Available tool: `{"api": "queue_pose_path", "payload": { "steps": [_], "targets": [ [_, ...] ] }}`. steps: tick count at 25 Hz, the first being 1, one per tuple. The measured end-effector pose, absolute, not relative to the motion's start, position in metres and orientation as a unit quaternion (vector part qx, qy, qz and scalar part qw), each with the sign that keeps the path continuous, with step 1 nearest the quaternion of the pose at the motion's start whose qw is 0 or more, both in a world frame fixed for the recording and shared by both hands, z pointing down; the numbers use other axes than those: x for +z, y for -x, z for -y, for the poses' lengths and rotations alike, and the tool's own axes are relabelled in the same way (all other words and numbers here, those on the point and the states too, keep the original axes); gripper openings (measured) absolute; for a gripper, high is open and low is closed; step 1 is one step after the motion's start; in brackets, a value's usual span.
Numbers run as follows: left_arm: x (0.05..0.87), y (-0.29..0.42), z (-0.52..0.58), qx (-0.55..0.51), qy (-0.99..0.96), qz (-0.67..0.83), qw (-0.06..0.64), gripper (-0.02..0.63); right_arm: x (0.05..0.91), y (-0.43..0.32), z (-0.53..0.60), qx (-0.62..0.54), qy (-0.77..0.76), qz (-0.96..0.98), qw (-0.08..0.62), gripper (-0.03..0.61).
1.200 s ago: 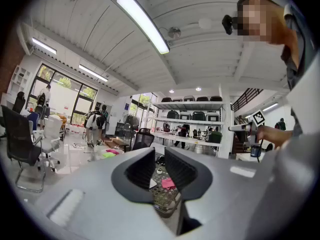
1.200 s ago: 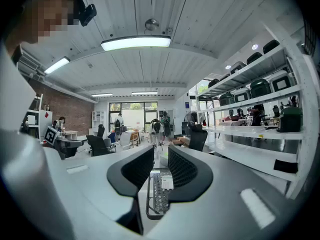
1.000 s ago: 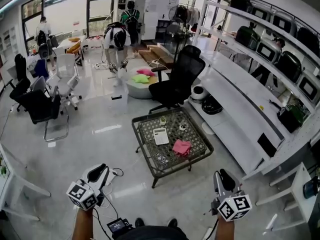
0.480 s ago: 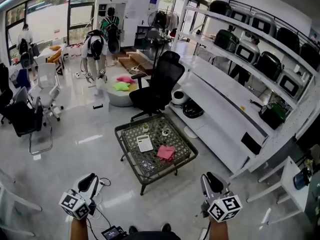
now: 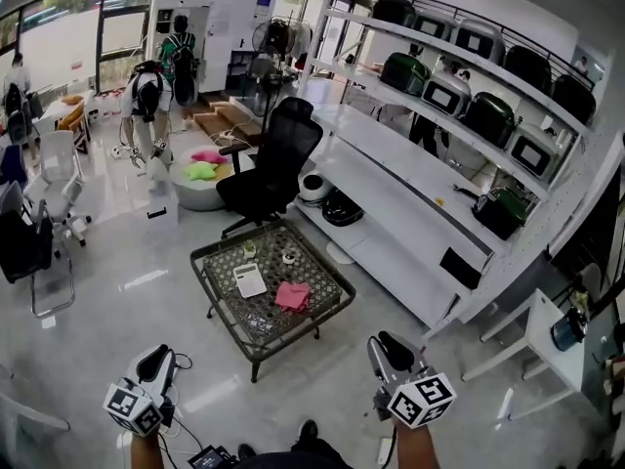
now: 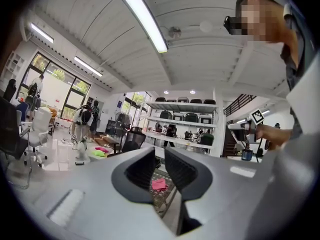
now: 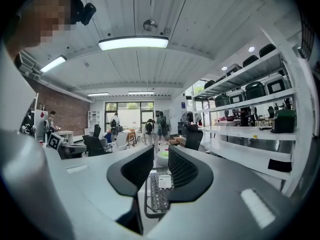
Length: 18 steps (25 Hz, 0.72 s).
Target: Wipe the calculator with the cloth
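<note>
Calculator [image 5: 250, 279]: on table [image 5: 224, 307], 12 o'clock, well apart from both grippers.
Cloth [image 5: 292, 295]: at its 4 o'clock.
Left gripper [image 5: 155, 359], right gripper [image 5: 384, 343]: jaws nearly together, empty.
Advice: approach, widen jaws, pinch cloth edge first.

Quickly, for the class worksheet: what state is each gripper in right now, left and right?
Left gripper: closed, nothing between its jaws.
Right gripper: closed, nothing between its jaws.
</note>
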<state>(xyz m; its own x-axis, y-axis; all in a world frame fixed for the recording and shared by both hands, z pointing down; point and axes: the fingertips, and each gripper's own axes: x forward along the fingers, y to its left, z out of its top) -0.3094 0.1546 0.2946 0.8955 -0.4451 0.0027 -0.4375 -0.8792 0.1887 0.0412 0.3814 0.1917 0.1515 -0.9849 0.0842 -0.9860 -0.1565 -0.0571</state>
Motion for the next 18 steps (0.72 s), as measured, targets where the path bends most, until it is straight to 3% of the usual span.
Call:
{"api": "queue_pose_path", "payload": {
  "steps": [7, 18],
  "targets": [
    [0.303, 0.291, -0.154, -0.009, -0.967, 0.244, 0.077, 0.061, 0.196, -0.074, -0.369, 0.053, -0.743, 0.667, -0.005, 0.083],
    [0.282, 0.202, -0.165, 0.005, -0.96, 0.27, 0.074, 0.061, 0.206, -0.17, -0.36, 0.062, -0.723, 0.688, -0.025, 0.095]
  ]
}}
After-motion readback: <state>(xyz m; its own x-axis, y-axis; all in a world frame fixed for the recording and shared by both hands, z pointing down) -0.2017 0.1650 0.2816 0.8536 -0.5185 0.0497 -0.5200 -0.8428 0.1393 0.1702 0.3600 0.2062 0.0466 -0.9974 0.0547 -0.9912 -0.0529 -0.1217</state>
